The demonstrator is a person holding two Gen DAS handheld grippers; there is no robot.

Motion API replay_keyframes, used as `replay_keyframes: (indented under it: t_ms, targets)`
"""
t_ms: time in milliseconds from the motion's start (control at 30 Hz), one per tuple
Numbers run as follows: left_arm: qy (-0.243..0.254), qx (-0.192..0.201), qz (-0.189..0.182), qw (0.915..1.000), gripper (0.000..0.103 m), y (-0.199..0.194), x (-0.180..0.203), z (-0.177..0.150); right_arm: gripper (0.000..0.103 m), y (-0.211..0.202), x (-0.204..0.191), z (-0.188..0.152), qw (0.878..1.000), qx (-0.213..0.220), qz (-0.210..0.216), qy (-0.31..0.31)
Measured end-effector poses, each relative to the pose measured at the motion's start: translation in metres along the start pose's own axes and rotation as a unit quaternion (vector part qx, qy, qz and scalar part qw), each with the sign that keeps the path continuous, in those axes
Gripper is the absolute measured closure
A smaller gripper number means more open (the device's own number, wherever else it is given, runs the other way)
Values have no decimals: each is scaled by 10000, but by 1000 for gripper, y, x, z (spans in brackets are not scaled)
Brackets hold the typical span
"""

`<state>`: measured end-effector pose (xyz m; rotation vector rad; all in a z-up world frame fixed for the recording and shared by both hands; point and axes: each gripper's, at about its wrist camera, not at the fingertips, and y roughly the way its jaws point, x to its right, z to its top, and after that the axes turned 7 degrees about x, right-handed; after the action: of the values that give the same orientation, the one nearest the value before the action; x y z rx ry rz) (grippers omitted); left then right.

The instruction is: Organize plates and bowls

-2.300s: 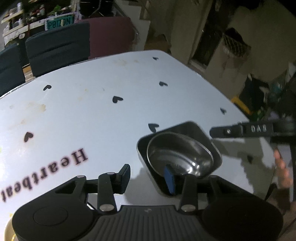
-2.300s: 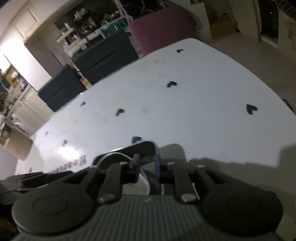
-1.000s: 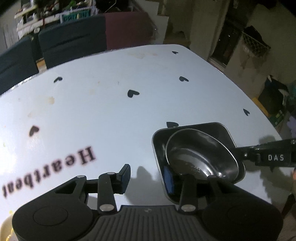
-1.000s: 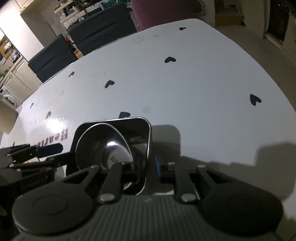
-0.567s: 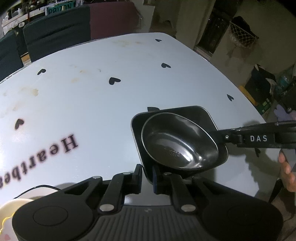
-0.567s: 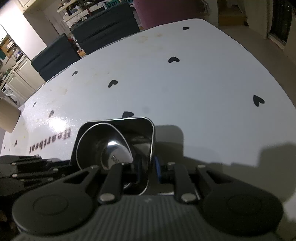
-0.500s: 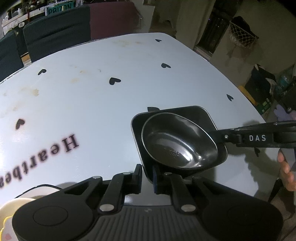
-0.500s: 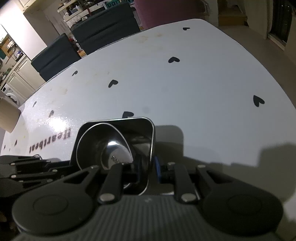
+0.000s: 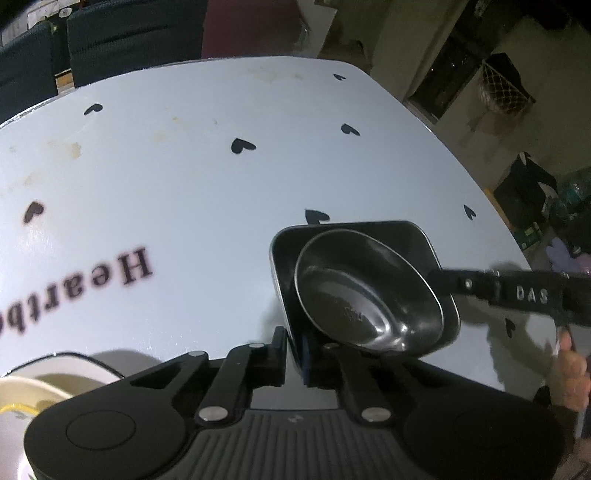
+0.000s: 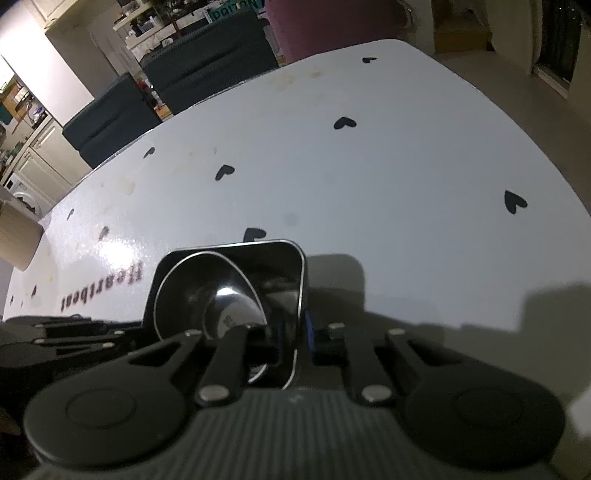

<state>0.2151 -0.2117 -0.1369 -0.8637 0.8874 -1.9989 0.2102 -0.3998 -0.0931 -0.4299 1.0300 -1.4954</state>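
Note:
A dark square dish (image 9: 406, 236) stands on the white table with a round steel bowl (image 9: 354, 291) tilted inside it. My left gripper (image 9: 293, 347) is closing its jaws, and the dish's near wall is pinched between the pads. From the right, my right gripper (image 9: 437, 275) reaches the dish's opposite side. In the right wrist view, the right gripper (image 10: 295, 343) is also closing, with the wall of the square dish (image 10: 291, 266) between its pads. The steel bowl (image 10: 207, 295) lies just left of that wall. The left gripper (image 10: 74, 328) shows as dark links at the far left.
The white table (image 9: 184, 166) carries black hearts and "Heartbeat" lettering. A cream plate (image 9: 22, 398) lies at the near left. Dark chairs (image 9: 129, 33) stand along the far edge. A hand (image 9: 570, 373) shows at the right, and a cardboard box (image 10: 14, 236) at the table's left end.
The left jaws went from wide apart to pinched on the dish's near wall. The right jaws tightened on the opposite wall. The dish and bowl barely shifted.

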Motion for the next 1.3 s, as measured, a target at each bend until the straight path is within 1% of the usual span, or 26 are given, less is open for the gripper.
replay_keyframes:
  t_ms: [100, 167, 233, 333, 433, 500, 600, 833, 967, 1033, 1133, 1233, 1300]
  targets:
    - [-112, -87, -55, 9999, 92, -3, 0, -4, 97, -1, 3, 0, 10000, 67, 35, 42]
    - [-345, -77, -65, 9994, 92, -2, -3, -4, 98, -3, 3, -1, 9999, 81, 58, 33]
    - [-566, 2, -31, 9984, 91, -2, -8, -3, 98, -4, 2, -2, 9999, 80, 41, -46]
    - [-727, 179, 68, 9972, 91, -4, -14, 0, 97, -6, 3, -4, 9999, 17, 85, -54]
    - [-919, 244, 24, 9955, 91, -4, -19, 2, 93, -12, 4, -5, 9998, -32, 186, 2]
    - [-917, 261, 13, 9954, 91, -5, -20, 4, 92, -16, 5, -7, 9997, -8, 236, 19]
    - [-946, 271, -27, 9951, 92, -4, -21, 5, 98, -17, 10, -7, 9996, -15, 276, 64]
    - [-905, 253, -64, 9956, 92, -2, -22, 5, 99, -14, 35, -6, 9962, -65, 745, 446]
    - [-892, 224, -88, 9957, 92, -1, -23, 5, 99, -14, 35, -6, 9960, -69, 768, 448]
    - [-865, 173, -134, 9960, 95, 0, -21, 4, 99, -14, 35, -6, 9960, -68, 768, 459]
    - [-814, 105, -149, 9965, 94, -1, -18, 3, 100, -14, 32, -5, 9965, -57, 722, 425]
    - [-866, 78, -179, 9961, 94, -1, -19, 1, 100, -15, 29, -5, 9973, -42, 655, 339]
    - [-1012, 89, -192, 9946, 94, 0, -22, 0, 100, -14, 26, -6, 9976, -36, 622, 293]
